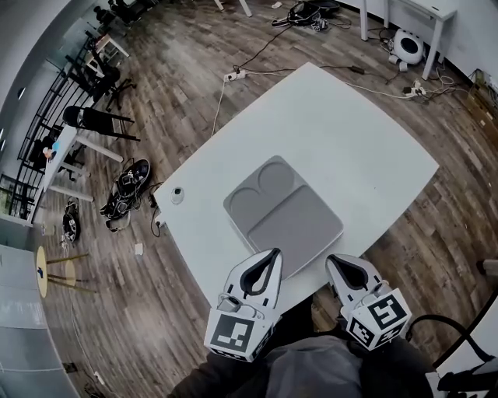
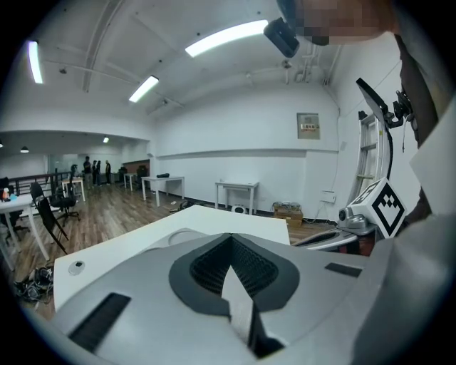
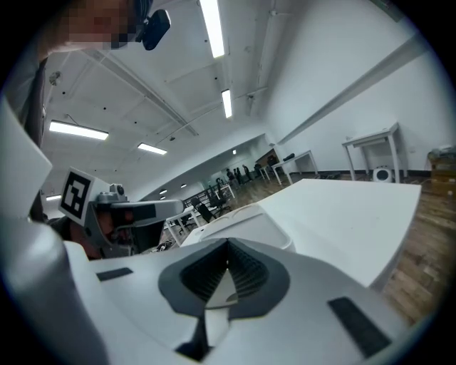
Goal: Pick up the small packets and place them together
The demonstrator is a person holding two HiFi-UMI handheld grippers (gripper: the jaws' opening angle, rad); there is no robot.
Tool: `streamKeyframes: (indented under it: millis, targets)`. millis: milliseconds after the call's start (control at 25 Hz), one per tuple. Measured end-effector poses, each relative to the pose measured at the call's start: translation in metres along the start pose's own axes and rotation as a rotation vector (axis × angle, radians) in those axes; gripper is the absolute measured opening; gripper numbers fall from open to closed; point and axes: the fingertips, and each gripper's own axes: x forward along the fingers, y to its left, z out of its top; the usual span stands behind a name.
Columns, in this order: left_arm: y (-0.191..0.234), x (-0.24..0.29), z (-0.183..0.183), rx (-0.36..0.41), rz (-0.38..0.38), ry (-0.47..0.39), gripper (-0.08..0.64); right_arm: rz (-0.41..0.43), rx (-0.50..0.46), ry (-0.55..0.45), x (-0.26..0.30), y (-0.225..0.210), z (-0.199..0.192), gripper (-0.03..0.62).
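Observation:
No small packets show in any view. A grey compartment tray [image 1: 299, 225] with two round wells lies empty on the white table [image 1: 350, 140]; its rim also shows in the left gripper view [image 2: 178, 234] and as the tray [image 3: 267, 222] in the right gripper view. My left gripper [image 1: 274, 253] hovers at the tray's near edge, jaws shut with nothing between them [image 2: 229, 239]. My right gripper [image 1: 332, 261] is held beside it at the table's front edge, also shut and empty [image 3: 228, 246]. Each gripper sees the other at its side.
A small round puck [image 1: 177, 194] sits near the table's left edge. On the floor are bags [image 1: 128, 186], a power strip [image 1: 233, 75] with cables, and chairs [image 1: 97, 120] to the left. White desks [image 1: 420, 12] stand at the back right.

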Motion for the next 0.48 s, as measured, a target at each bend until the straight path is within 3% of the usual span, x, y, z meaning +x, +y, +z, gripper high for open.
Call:
streamKeyframes:
  millis: [480]
  targets:
    - [0.124, 0.070, 0.029, 0.197, 0.049, 0.078, 0.000, -0.052, 0.058, 0.078, 0.017, -0.016, -0.021, 0.005]
